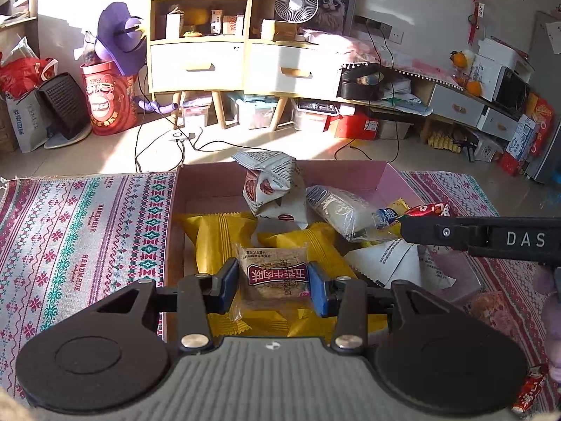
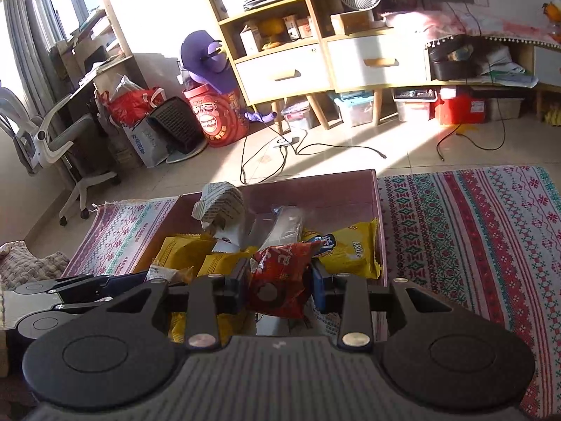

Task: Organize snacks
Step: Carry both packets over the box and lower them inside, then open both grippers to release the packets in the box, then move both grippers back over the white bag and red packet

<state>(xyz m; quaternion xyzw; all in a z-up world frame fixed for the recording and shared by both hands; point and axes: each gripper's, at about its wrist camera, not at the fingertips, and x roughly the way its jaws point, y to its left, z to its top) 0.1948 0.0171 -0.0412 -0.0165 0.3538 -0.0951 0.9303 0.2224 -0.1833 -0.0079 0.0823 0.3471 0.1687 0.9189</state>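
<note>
While both tongs hang over the pink box (image 1: 364,172), the step in hand looks like lowering each snack among the others before letting go — best done low and slowly, so nothing slides over the box wall. At lower centre of the left wrist view, the left gripper (image 1: 274,286) is pinched nearly closed on a clear-wrapped biscuit pack (image 1: 275,275), flat and squarish with a maroon label, held just above the yellow packets (image 1: 217,238). To the right of them lie white printed pouches (image 1: 270,182) and a clear sleeve. In the right wrist view, the right gripper (image 2: 280,286) is clamped on a crumpled red packet (image 2: 280,273) over the box's near right part; whether it touches the pile below is hard to tell.
</note>
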